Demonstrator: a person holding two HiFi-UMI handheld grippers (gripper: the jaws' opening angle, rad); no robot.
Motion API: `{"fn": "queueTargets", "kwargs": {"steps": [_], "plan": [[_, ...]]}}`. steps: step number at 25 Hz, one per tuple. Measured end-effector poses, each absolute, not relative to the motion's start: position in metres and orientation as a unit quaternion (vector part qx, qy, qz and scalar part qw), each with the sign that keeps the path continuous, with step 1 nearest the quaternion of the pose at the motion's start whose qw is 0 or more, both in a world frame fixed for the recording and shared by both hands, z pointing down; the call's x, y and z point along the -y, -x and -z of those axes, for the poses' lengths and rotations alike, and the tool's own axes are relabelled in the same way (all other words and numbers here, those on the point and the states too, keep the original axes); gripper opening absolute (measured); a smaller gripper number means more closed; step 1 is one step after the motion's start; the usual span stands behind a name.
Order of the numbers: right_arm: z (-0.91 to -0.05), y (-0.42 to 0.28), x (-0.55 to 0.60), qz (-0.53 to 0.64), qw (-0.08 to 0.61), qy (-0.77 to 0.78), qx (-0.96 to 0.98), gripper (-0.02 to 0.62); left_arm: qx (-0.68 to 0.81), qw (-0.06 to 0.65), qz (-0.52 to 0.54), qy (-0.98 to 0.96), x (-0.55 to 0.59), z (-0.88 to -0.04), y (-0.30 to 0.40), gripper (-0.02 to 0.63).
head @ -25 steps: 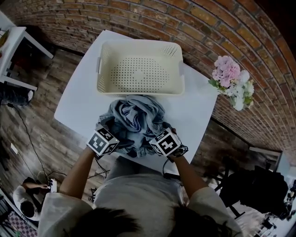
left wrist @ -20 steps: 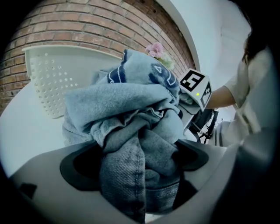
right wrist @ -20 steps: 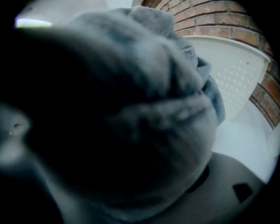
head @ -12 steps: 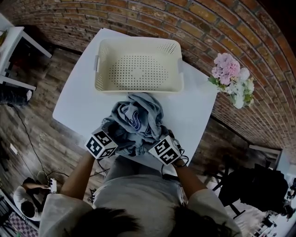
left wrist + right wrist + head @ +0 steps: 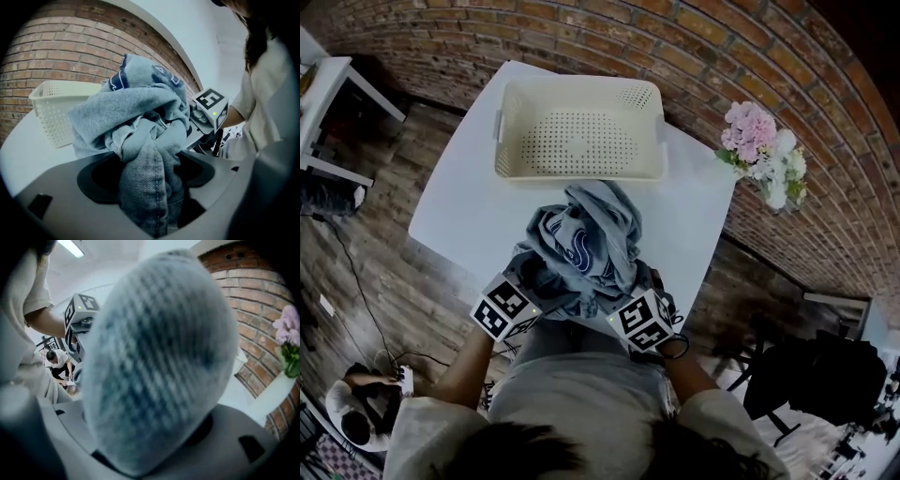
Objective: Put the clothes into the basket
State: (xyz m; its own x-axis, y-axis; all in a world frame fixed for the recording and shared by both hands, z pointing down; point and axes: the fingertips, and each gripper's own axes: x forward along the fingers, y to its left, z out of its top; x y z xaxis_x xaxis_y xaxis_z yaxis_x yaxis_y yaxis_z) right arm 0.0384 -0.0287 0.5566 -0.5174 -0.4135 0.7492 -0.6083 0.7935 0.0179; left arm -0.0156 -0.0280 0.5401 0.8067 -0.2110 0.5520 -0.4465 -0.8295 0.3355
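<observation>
A heap of grey-blue clothes (image 5: 581, 248), denim with a printed top, lies on the white table (image 5: 459, 206) just in front of the cream perforated basket (image 5: 579, 172), which holds nothing. My left gripper (image 5: 532, 283) bites into the heap's near left side. In the left gripper view a denim fold (image 5: 140, 178) is pinched between its closing jaws (image 5: 145, 173). My right gripper (image 5: 623, 289) grips the near right side, its jaws closing too. Knit cloth (image 5: 159, 362) fills the right gripper view and sits between those jaws (image 5: 154, 437).
A bunch of pink and white flowers (image 5: 759, 155) stands at the table's right corner. The table's near edge lies right under the grippers. A white shelf (image 5: 337, 84) stands far left, and a person (image 5: 356, 412) crouches on the wooden floor at lower left.
Both grippers have drawn back toward the person's body and closed on the heap's near edge. The heap has bunched up taller and narrower.
</observation>
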Motion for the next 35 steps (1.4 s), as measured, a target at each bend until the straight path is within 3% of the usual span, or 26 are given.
{"fn": "queueTargets", "kwargs": {"steps": [35], "plan": [[-0.406, -0.049, 0.068, 0.027, 0.338, -0.383, 0.859, 0.325, 0.253, 0.042, -0.212, -0.943, 0.059, -0.384, 0.008, 0.374]]}}
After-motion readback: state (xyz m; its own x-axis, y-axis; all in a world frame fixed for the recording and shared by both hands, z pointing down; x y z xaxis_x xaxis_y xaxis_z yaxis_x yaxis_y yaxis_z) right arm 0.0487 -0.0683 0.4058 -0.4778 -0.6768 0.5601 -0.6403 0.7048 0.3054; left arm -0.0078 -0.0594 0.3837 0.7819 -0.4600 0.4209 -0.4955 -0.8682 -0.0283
